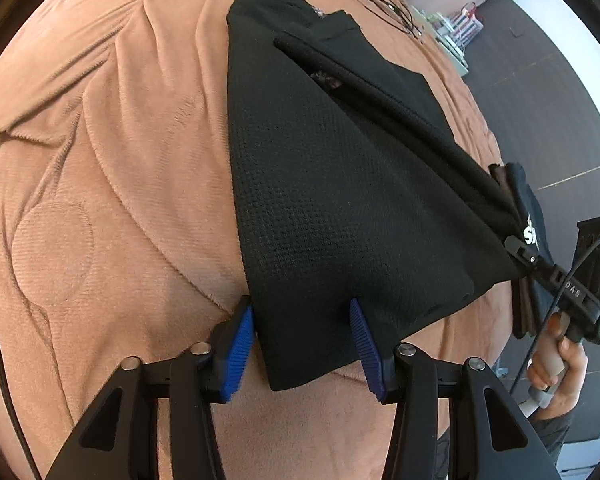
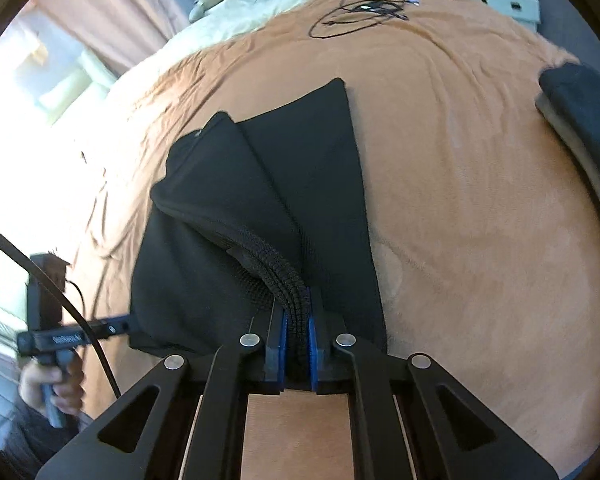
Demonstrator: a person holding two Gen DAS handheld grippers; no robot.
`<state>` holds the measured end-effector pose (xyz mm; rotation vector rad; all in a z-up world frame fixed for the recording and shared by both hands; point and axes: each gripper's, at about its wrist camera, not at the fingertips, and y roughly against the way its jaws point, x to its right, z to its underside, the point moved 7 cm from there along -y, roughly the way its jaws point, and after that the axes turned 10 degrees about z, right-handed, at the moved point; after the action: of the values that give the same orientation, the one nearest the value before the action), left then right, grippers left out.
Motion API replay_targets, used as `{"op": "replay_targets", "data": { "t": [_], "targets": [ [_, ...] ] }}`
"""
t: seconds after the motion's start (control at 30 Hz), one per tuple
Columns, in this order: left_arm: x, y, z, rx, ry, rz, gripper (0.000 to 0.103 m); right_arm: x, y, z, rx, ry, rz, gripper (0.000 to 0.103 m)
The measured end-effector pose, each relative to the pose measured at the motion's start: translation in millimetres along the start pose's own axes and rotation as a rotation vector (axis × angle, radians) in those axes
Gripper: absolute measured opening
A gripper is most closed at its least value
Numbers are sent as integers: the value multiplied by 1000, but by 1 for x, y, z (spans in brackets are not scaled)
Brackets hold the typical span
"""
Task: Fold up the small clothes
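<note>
While the black shorts (image 1: 340,184) with bumpy mesh cloth lie partly lifted on the pink bed cover (image 1: 100,160), the right claw (image 2: 296,344) pinches their thick waistband and the left claw (image 1: 302,332) sits half open around a corner.

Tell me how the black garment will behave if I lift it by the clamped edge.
Probably floppy: the garment drapes in folds from the right tool, which is shut on its bunched edge. Likely light, as it hangs taut without sagging much. The plush blanket may drag on it.
</note>
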<state>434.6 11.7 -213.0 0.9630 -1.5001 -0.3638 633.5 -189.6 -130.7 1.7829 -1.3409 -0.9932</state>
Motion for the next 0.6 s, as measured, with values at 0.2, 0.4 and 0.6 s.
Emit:
{"op": "replay_targets", "data": {
  "t": [0.2,0.4,0.6],
  "targets": [
    [0,-2,-2,-20,-20,4,10,5,-1,0,-8,-82,-62,4],
    [-14,19,-6,-10,-5,26,9,19,4,5,-2,-193,-192,4],
    [-22,18,-8,-22,45,72,9,39,-36,43,-96,-236,-176,4]
  ]
}}
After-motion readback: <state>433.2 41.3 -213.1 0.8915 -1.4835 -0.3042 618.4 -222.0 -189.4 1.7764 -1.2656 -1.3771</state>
